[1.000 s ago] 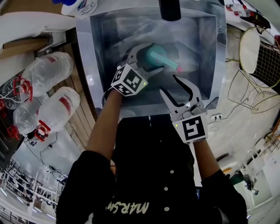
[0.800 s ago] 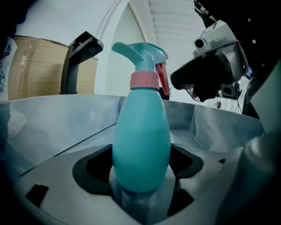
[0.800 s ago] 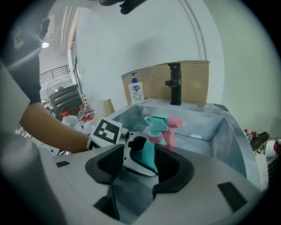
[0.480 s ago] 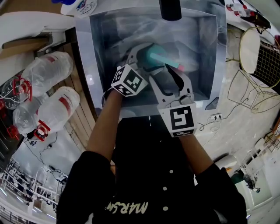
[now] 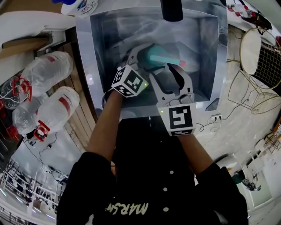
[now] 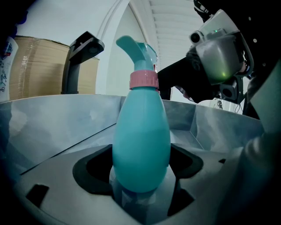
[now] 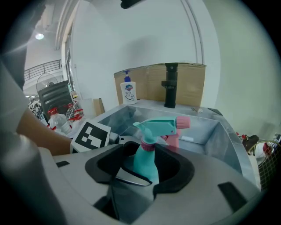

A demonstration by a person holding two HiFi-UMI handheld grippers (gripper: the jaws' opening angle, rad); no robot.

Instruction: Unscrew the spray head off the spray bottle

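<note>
Head view, teal spray bottle [image 5: 160,58], soap bottle [image 5: 82,5] label illegible

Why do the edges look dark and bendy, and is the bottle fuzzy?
Left gripper view: the spray bottle is very close and soft-edged, and the corners are dark. Right gripper view: the wide lens bends the sink walls, and the picture's edges go black. Head view: the sink's metal looks hazy with glare.

- left gripper [image 5: 144,59]: jaws clamped on spray bottle [image 5: 157,57] body
- right gripper [image 5: 169,73]: jaws apart, straddling the bottle, pads not pressing
- both forearms reach forward, grippers side by side
</note>
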